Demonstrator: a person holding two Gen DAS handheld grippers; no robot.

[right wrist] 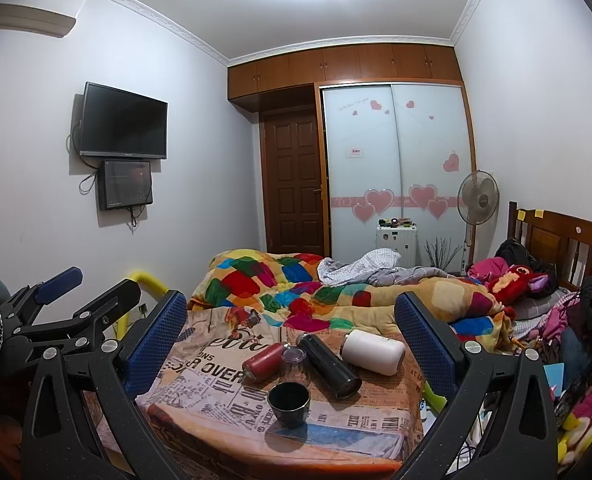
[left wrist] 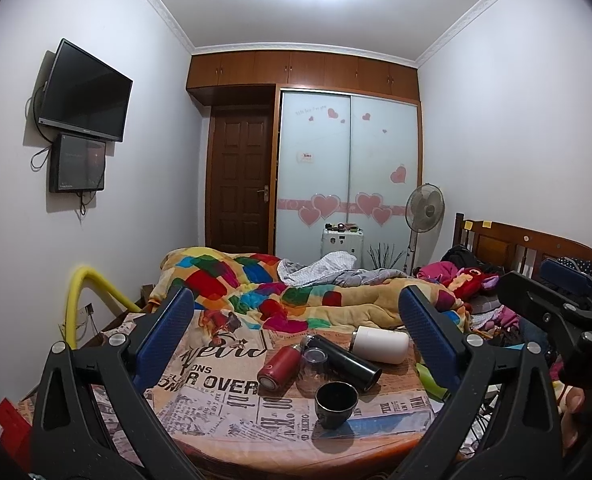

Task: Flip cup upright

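Note:
A small dark cup (left wrist: 335, 403) stands upright, mouth up, near the front edge of the table (left wrist: 215, 420); it also shows in the right wrist view (right wrist: 288, 403). Behind it lie a red bottle (left wrist: 276, 367), a clear glass upside down (left wrist: 314, 366), a black flask (left wrist: 346, 359) and a white bottle (left wrist: 380, 345). My left gripper (left wrist: 296, 320) is open and empty, held back above the table's front. My right gripper (right wrist: 291, 318) is open and empty, beside it. The right gripper also shows in the left wrist view (left wrist: 556, 296), and the left gripper in the right wrist view (right wrist: 83, 288).
The table wears a newspaper-print cloth (right wrist: 223, 384). Behind it is a bed with a colourful blanket (left wrist: 255, 284) and a wooden headboard (left wrist: 536, 244) at the right. A yellow tube (left wrist: 83, 292) stands at the left. Clothes and toys are piled at the right.

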